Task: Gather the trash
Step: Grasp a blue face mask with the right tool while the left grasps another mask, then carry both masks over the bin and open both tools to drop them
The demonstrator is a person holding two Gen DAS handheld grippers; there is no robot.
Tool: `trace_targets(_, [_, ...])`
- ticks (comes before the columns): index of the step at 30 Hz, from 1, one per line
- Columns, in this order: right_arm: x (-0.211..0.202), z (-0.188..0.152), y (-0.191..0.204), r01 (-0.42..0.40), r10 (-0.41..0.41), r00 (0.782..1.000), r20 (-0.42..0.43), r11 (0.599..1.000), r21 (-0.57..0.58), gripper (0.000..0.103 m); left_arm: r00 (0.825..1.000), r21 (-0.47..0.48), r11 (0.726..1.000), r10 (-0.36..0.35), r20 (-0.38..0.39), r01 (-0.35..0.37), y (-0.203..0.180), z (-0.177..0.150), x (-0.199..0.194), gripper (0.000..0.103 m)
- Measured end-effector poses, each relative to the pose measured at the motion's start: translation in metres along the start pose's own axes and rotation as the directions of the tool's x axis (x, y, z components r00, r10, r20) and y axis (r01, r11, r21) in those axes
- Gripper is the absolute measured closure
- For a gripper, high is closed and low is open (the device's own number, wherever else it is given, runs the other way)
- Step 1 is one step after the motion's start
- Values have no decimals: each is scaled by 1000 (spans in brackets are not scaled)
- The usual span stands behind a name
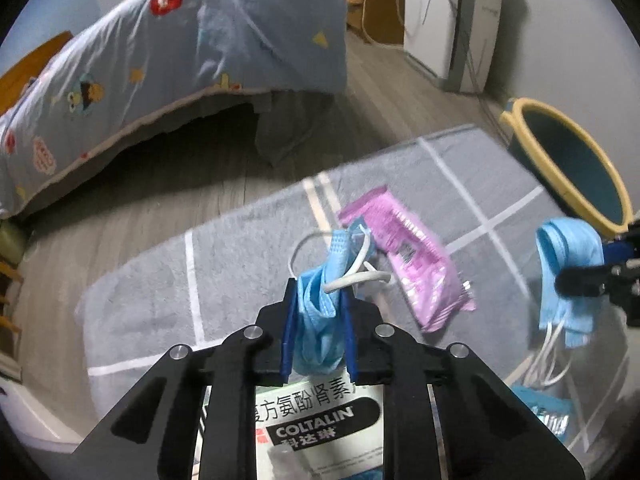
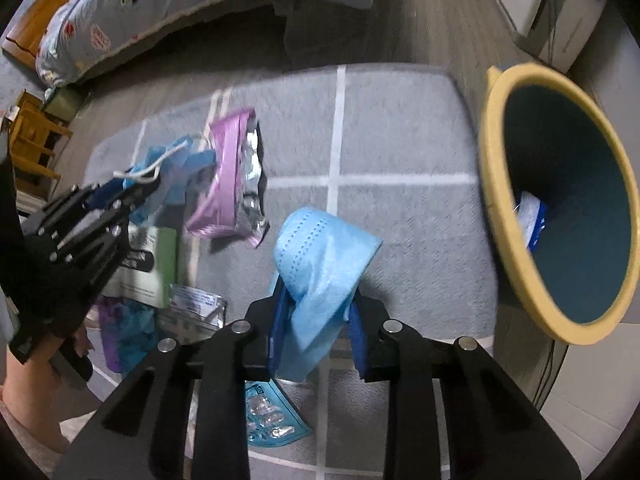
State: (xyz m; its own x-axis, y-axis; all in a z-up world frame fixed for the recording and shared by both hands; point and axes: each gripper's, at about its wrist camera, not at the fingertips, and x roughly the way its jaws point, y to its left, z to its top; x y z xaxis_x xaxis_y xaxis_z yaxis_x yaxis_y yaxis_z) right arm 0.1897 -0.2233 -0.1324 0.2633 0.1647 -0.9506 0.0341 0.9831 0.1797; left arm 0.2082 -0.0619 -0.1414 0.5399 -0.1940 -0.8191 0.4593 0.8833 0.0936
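Observation:
My left gripper is shut on a crumpled blue face mask whose white ear loops stick out past the fingertips; it hangs above the grey rug. In the right wrist view the left gripper shows at the left with that mask. My right gripper is shut on a second blue mask, lifted off the rug, and appears at the right edge of the left wrist view. A yellow-rimmed teal bin stands to its right, with a white and blue packet inside.
A pink wrapper lies on the rug between the grippers. A green and white medicine box, a blister pack and other small litter lie near me. A bed with a patterned quilt is behind, a white appliance at back right.

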Motion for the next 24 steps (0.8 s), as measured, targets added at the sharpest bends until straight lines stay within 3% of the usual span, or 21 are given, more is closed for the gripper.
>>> trace_targets(9, [-68, 8, -29, -45, 33, 985, 166, 997, 67, 76, 987, -71, 996, -42, 157, 53, -3, 27, -56, 82])
trace_targets(17, [-130, 20, -91, 21, -62, 942, 330, 992, 127, 76, 964, -52, 993, -90, 251, 106, -32, 53, -89, 82])
trace_targets(24, [-138, 23, -157, 95, -172, 921, 351, 969, 227, 76, 952, 26, 988, -152, 267, 150, -82, 77, -91, 82])
